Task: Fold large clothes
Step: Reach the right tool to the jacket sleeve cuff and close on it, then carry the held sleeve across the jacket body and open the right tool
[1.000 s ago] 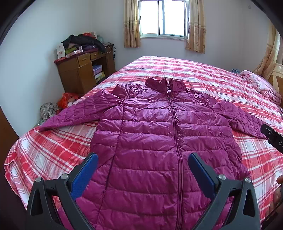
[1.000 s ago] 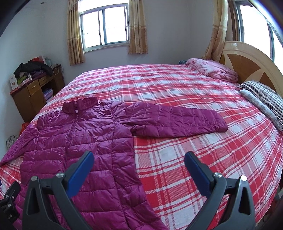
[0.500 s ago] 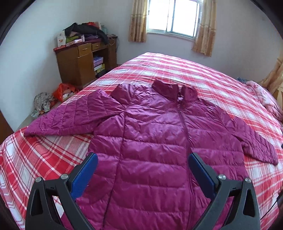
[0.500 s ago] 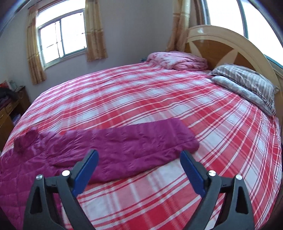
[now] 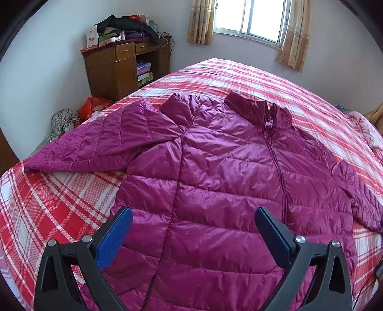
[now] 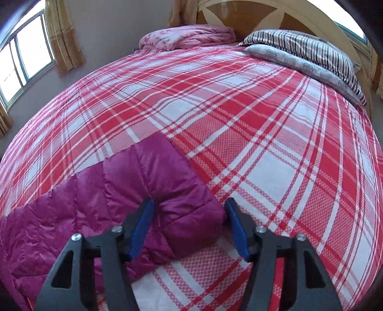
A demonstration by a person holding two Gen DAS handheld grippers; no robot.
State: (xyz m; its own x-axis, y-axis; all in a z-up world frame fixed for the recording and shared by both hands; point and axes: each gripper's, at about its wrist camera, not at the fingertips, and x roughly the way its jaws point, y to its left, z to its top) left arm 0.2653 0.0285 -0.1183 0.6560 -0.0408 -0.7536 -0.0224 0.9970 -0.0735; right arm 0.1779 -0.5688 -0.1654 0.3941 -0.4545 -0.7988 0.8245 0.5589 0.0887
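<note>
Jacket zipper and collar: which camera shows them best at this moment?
The left wrist view. It shows the whole front of the purple jacket spread on the bed, with the zipper running up to the collar. The right wrist view shows only one sleeve end between the right tongs; zipper and collar are out of frame.

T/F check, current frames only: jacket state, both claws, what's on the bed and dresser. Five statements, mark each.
1. The jacket is zipped and lies front up. True.
2. The left claw grips the hem. False: it is open above the jacket body, holding nothing.
3. The right claw straddles the sleeve cuff, not closed. True.
4. The striped pillow lies on the jacket. False: it sits by the headboard.
5. The dresser top is bare. False: clothes are piled on it.
</note>
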